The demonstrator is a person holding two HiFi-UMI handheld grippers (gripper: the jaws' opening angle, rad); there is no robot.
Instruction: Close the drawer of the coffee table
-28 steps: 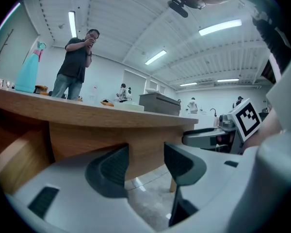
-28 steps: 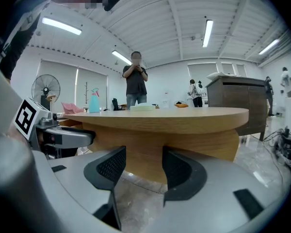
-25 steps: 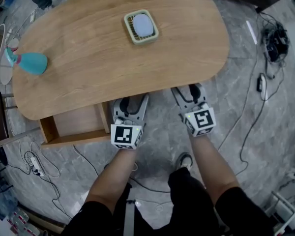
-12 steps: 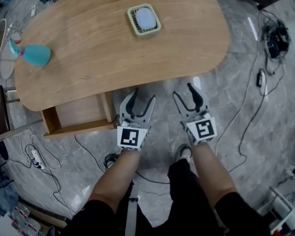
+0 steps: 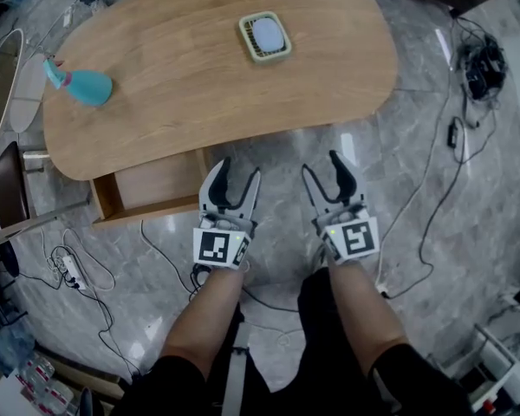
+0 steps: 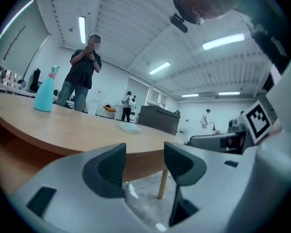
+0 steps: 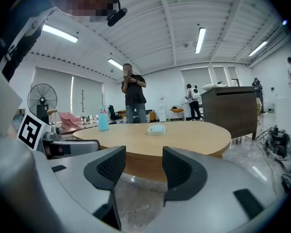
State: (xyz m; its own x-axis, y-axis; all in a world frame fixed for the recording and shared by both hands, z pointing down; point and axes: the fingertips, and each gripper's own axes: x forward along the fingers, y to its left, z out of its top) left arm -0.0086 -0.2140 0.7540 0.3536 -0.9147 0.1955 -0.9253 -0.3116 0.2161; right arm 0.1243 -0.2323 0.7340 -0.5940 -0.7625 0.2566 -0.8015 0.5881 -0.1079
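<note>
**Head view and both gripper views.** The drawer [image 5: 152, 187] stood pulled out from under the near edge of the bench [image 5: 199, 94], on your left, with its bare inside showing. Your left gripper [image 5: 239, 172] hung just beside the drawer's right front corner, apparently not touching it. Your right gripper [image 5: 322, 165] was over the floor, apart from the drawer. The left fingers [image 6: 106, 171] and the right fingers [image 7: 182, 171] stood moderately apart, with nothing between them. The step in hand appeared to be the approach, before contact, and closing had not yet begun. The next move would call for you to set the left gripper against the drawer's front and push squarely toward the bench, lest the drawer skew.
</note>
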